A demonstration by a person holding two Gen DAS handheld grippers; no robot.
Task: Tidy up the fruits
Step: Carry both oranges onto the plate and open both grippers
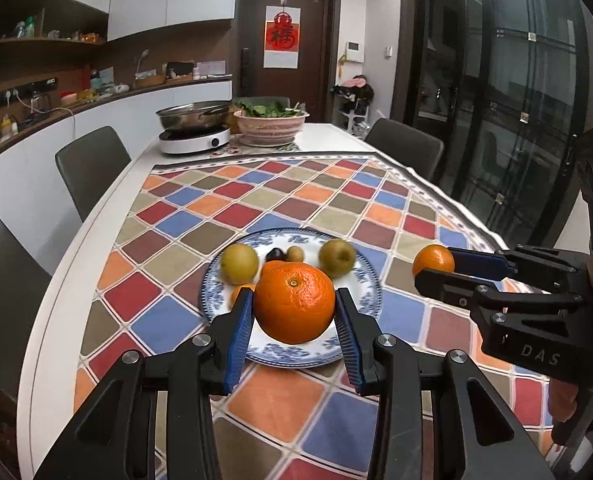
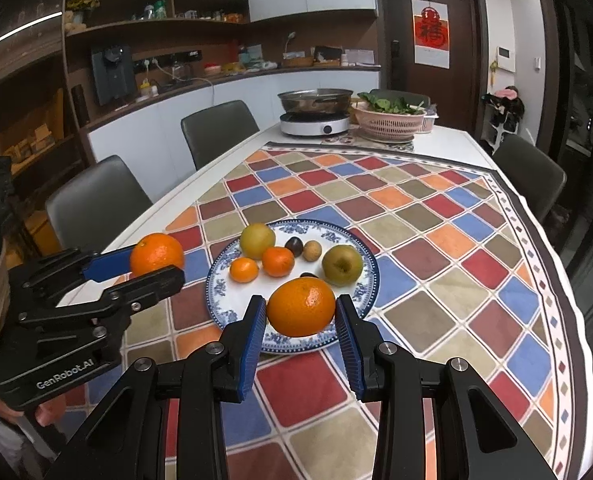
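Note:
A blue-and-white plate (image 2: 370,276) lies on the checked cloth. On it are two yellow-green pears (image 2: 257,241) (image 2: 339,265), two small tangerines (image 2: 278,261) (image 2: 244,270), a dark fruit (image 2: 293,246) and a small brown one (image 2: 311,251). My right gripper (image 2: 302,302) is shut on an orange (image 2: 301,307), held in the air over the plate's near rim. My left gripper (image 1: 295,294) is shut on a larger orange (image 1: 294,304), also above the plate (image 1: 368,280). Each gripper shows in the other's view: the left gripper (image 2: 158,262) left of the plate, the right gripper (image 1: 434,266) to its right.
At the far end of the table stand an induction cooker with a steel pan (image 2: 315,122) and a pink basket of greens (image 2: 390,120). Grey chairs (image 2: 96,196) (image 2: 530,176) line both long sides. The white table edge (image 2: 184,188) curves along the left.

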